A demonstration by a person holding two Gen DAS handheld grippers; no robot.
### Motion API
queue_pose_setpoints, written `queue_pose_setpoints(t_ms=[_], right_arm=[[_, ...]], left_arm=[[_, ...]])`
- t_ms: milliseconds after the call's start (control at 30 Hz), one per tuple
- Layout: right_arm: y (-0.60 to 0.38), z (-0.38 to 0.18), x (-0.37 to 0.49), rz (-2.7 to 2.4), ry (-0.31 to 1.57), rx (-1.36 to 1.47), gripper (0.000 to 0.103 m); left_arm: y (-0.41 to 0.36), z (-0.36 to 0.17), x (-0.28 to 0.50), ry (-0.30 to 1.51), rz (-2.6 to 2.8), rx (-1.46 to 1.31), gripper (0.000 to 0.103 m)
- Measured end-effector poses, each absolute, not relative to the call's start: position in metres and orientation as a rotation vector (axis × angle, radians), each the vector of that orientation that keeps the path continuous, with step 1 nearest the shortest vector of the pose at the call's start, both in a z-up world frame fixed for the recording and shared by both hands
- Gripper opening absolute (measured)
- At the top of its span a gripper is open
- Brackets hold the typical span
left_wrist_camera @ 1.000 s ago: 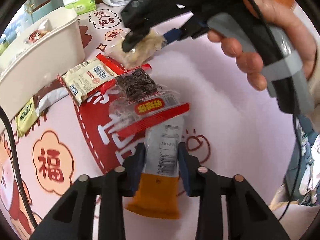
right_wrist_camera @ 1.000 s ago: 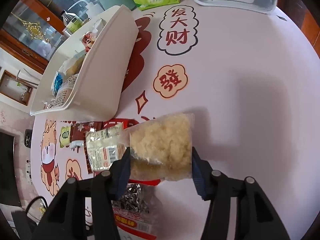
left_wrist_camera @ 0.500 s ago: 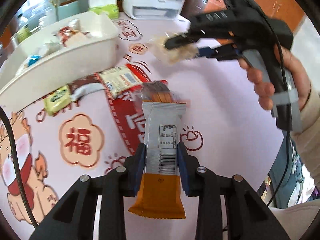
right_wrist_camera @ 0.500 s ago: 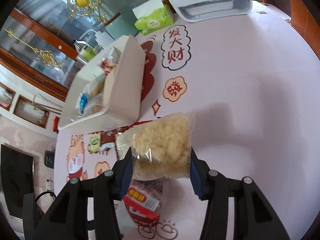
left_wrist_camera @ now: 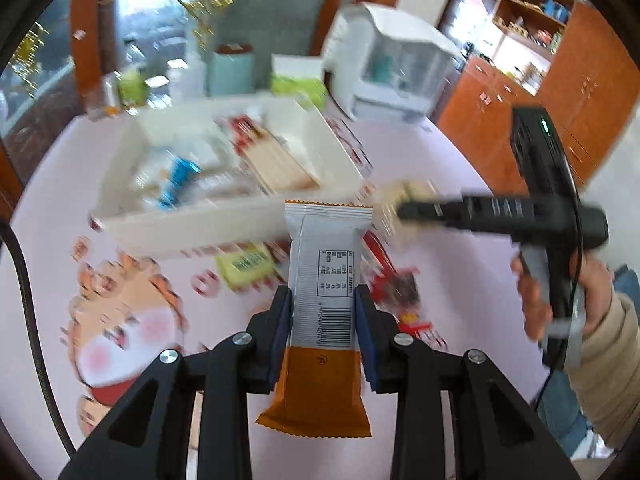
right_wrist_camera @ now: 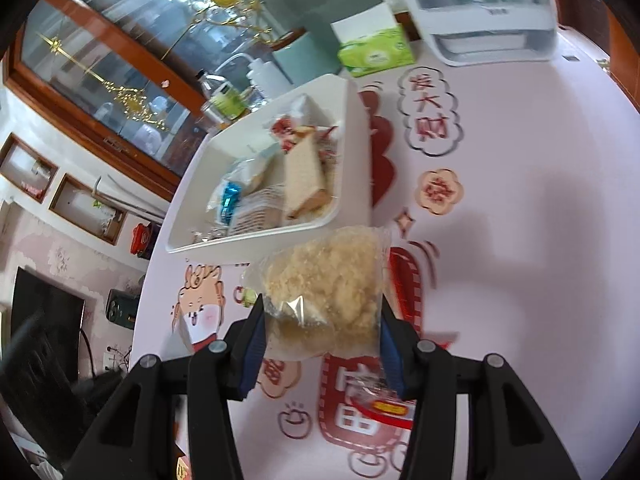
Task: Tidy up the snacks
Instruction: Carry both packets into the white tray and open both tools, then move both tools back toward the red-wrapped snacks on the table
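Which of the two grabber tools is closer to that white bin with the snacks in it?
Probably right, by a little. The right gripper with its crumbly snack bag hangs beside the white bin's near corner. The left gripper, holding an orange-and-silver bar, sits further back.

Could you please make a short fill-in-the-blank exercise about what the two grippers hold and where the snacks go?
1. The left gripper is shut on a silver and ____ snack bar.
2. The right gripper is shut on a clear bag of ____ crumbly snack.
3. The white bin already holds several ____.
4. A green tissue box stands ____ the bin.

Missing words: orange; pale yellow; snacks; behind
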State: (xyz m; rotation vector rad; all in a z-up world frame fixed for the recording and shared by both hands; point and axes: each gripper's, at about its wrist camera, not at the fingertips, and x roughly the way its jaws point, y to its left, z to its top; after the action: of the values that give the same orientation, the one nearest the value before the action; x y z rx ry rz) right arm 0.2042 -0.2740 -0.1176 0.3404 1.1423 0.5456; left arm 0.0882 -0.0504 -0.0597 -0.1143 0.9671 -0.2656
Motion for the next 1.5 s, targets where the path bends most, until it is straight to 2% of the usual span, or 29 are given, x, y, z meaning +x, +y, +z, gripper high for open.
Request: queue_pose_setpoints(t_ms=[333,600,867,1100,1133,1200,1233,1267,1500], right_arm=[[-0.224,-0.081,0.222,0.547,1.082,0.264,0.05],[-0.19,-0.028,0.248,0.524,0.958,0.197,0.05],[-0.168,0.018,0.268,0.429,0.796,0.118,0.05],[-0.156,0.016,0.287,0.385,0.773,0.08,0.051],[-0.154,0.013,0.289,0.385,0.78,0.077,0.051],[-0.151,0.004,0.294,0.387,0.813,0.075,0.053],[-0.149,-0.001,0.294,0.39,0.83,0.075,0.054],[-0.147,-0.007,0.297,0.396,0.849,0.069,0.054],[-0.145,-0.024,0.289,0.409,0.876,0.017,0.061]], left_arm=[[0.021,0.006,0.142,0.841,-0.153,-0.085,0.03],[0.044,0.036,0.188,0.781,-0.112,-0.055,0.03],[0.049,0.033,0.23,0.778,-0.098,-0.044,0.03],[0.05,0.007,0.263,0.82,-0.068,-0.035,0.031],[0.051,0.003,0.267,0.827,-0.05,-0.03,0.034],[0.052,-0.006,0.273,0.852,-0.013,-0.019,0.05],[0.054,-0.013,0.278,0.885,0.006,-0.018,0.073],[0.056,-0.019,0.281,0.905,0.026,-0.023,0.088],[0.065,-0.05,0.282,0.99,0.07,-0.052,0.089]])
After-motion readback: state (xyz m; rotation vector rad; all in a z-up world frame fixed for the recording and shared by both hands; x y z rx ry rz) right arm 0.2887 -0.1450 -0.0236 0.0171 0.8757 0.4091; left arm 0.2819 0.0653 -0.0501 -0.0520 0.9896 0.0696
